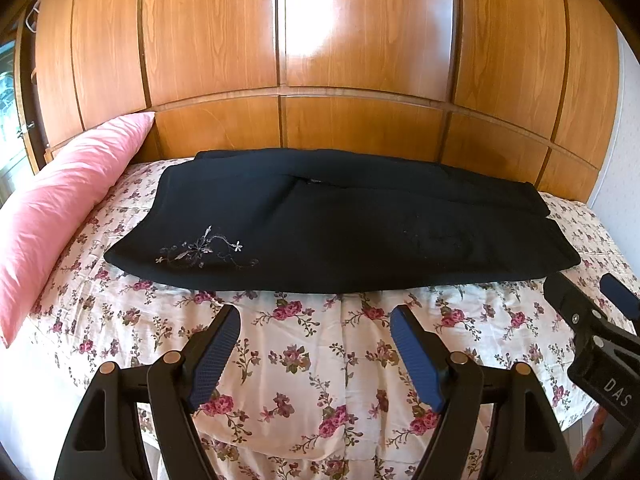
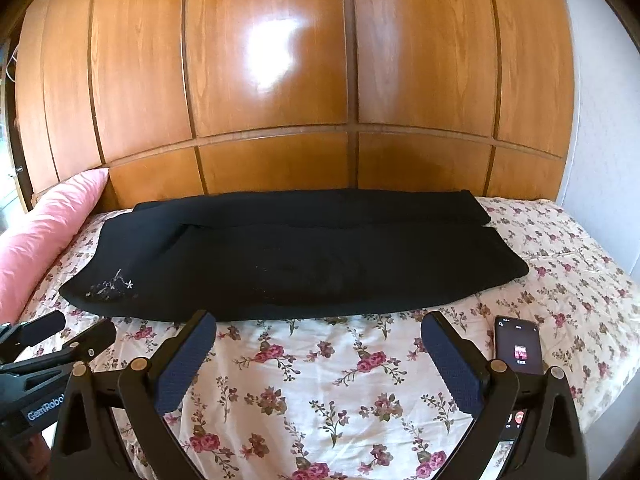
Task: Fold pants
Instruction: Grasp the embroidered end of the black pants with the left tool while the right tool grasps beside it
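Black pants (image 1: 328, 224) lie flat across the far half of the bed, legs one beside the other, with pale flower embroidery (image 1: 204, 250) near their left end. They also show in the right wrist view (image 2: 296, 256). My left gripper (image 1: 316, 320) is open and empty, hovering over the quilt just short of the pants' near edge. My right gripper (image 2: 320, 328) is open and empty too, also just short of that edge. The right gripper shows at the right of the left wrist view (image 1: 588, 292); the left gripper shows at the left of the right wrist view (image 2: 76, 330).
A floral quilt (image 1: 320, 360) covers the bed. A pink pillow (image 1: 68, 204) leans at the left. A glossy wooden wardrobe (image 1: 320, 40) stands right behind the bed. A phone (image 2: 518, 346) with a lit screen lies on the quilt by my right gripper's right finger.
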Motion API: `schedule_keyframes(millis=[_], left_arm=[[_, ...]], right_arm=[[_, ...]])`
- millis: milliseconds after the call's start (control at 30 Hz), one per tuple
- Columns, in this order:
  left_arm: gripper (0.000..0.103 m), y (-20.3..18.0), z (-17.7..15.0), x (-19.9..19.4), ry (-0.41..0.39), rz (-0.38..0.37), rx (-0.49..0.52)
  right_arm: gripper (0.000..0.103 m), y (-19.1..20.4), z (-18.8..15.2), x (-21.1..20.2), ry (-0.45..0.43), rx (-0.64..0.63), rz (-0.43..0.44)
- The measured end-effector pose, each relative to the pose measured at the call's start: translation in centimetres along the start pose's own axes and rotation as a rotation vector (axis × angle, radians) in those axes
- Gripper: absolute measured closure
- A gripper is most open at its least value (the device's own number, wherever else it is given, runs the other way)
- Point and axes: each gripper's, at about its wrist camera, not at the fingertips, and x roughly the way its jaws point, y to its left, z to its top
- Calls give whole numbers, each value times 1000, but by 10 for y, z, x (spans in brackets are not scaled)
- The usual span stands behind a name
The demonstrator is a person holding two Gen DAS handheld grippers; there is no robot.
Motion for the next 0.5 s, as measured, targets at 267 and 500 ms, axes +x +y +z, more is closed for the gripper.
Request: schedule_keyframes(millis=[267, 500], left_arm=[[24, 24, -5, 33, 154, -239, -77], [30, 84, -1, 69, 237, -202, -267]], right_arm=[[0, -18, -3, 24, 93, 25, 32], [0, -91, 0, 51, 162, 96, -24]])
